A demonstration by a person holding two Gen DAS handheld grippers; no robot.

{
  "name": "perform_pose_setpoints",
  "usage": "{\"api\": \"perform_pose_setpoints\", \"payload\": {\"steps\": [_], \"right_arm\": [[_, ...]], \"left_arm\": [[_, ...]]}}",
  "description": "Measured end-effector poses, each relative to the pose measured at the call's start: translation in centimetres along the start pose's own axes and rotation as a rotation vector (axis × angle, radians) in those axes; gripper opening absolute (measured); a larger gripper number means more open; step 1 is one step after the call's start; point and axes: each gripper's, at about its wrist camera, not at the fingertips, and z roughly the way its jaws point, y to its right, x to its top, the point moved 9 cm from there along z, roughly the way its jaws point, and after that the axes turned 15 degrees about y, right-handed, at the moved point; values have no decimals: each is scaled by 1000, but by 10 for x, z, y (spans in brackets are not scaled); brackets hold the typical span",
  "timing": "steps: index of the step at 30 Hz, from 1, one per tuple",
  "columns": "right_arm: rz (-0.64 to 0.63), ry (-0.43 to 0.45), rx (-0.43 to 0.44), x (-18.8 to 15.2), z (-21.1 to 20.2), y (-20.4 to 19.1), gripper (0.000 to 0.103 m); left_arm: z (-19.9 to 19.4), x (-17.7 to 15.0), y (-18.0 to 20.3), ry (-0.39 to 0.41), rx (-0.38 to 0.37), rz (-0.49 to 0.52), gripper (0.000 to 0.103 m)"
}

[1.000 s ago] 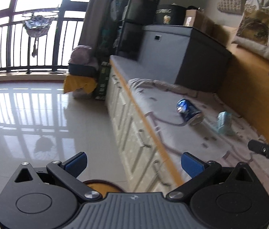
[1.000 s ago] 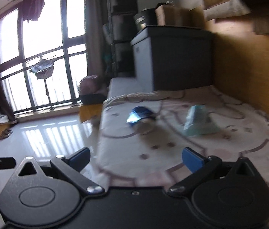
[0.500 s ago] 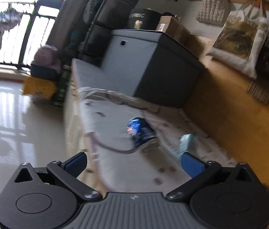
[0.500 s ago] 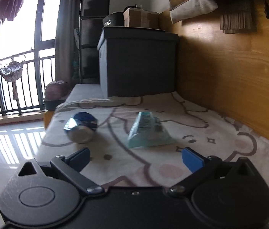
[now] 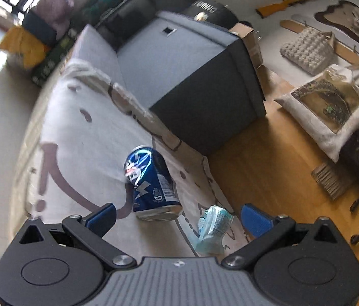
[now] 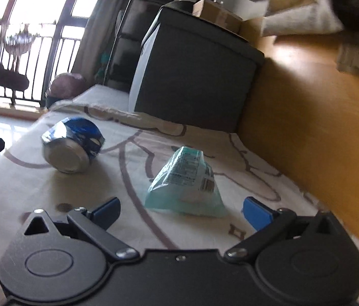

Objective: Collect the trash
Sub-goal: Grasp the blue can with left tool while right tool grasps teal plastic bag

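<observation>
Both jaws spread, empty. Left gripper (image 5: 176, 215) faces the can (image 5: 151, 183); right gripper (image 6: 180, 209) faces the wrapper (image 6: 187, 186). Nothing collected yet.

A home's living space — balcony windows (image 6: 39, 25), printed blanket (image 6: 154, 153) on a bench, storage box (image 5: 197, 76), tote bags (image 5: 332, 107) hanging on the wall.

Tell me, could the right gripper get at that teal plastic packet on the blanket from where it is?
Probably yes. The right gripper is open, and the teal packet lies just ahead between its fingers on the blanket. The blue can sits off to the left, apart.
</observation>
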Motion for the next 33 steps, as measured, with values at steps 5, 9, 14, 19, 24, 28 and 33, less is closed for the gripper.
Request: {"api": "perform_pose_setpoints", "payload": {"steps": [5,9,14,19,24,28,33], "right_arm": [[-134,-26,-18,-3,30,-17,103],[-225,-49,-51,-6,48,-25,103],[-264,-79,-60,-11,62,-29,102],[-177,-123,-38,-16,70,-20,98],[-49,-141,41,-21,71,-13,64],[-72,-150,33,-25,70,-16,20],[-111,-102,57,-19,58,-23,11]], "left_arm": [[25,-5,-18,0,-10,-103,103],[39,0,-18,38,-28,-62,103],[62,-1,-12,14,-25,22,103],[85,-12,-4,-58,57,161,102],[98,-19,-2,-89,80,181,85],[99,-25,-6,-125,120,186,56],[90,-27,3,-132,111,261,55]]}}
